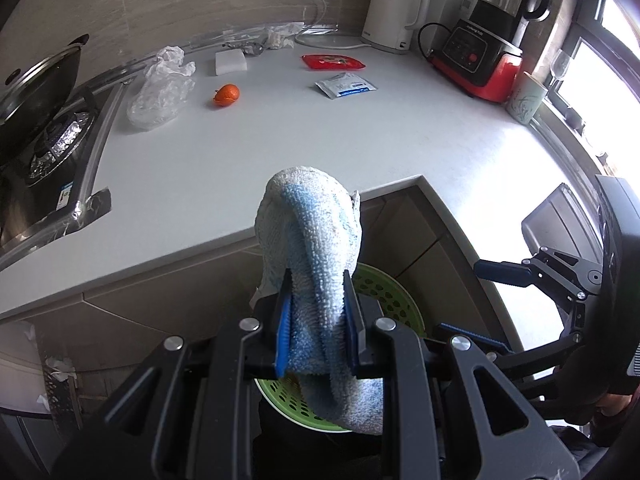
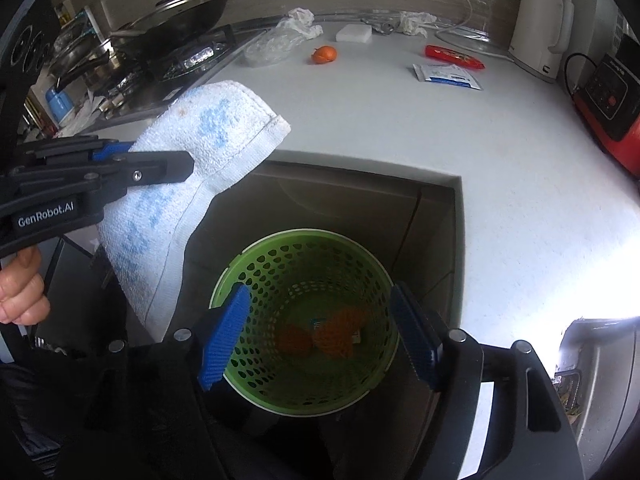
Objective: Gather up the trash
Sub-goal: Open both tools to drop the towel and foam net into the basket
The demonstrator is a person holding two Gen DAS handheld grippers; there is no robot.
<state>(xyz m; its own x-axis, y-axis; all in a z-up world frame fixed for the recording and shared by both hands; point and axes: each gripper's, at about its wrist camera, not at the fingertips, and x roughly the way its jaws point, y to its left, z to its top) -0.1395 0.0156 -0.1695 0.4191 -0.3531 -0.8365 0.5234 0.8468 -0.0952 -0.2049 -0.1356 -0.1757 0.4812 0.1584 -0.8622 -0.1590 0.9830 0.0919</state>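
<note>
My left gripper (image 1: 317,280) is shut on a white and blue towel (image 1: 316,232), which hangs folded over its fingers, just off the counter's front edge. Below stands a green perforated basket (image 2: 304,236) with orange peel pieces (image 2: 336,336) at its bottom. My right gripper (image 2: 320,296) is open right above the basket, with nothing between its blue pads. On the white counter (image 1: 280,152) lie an orange peel ball (image 1: 226,94), a red packet (image 1: 333,61), a white and blue sachet (image 1: 346,85), a clear plastic bag (image 1: 160,96) and crumpled tissue (image 1: 280,36).
A white sponge block (image 1: 230,62) sits by the back wall. A white kettle (image 1: 394,12) and a red and black blender (image 1: 488,48) stand at the back right, with a cup (image 1: 526,100) beside them. A gas stove with a lidded wok (image 1: 36,88) fills the left.
</note>
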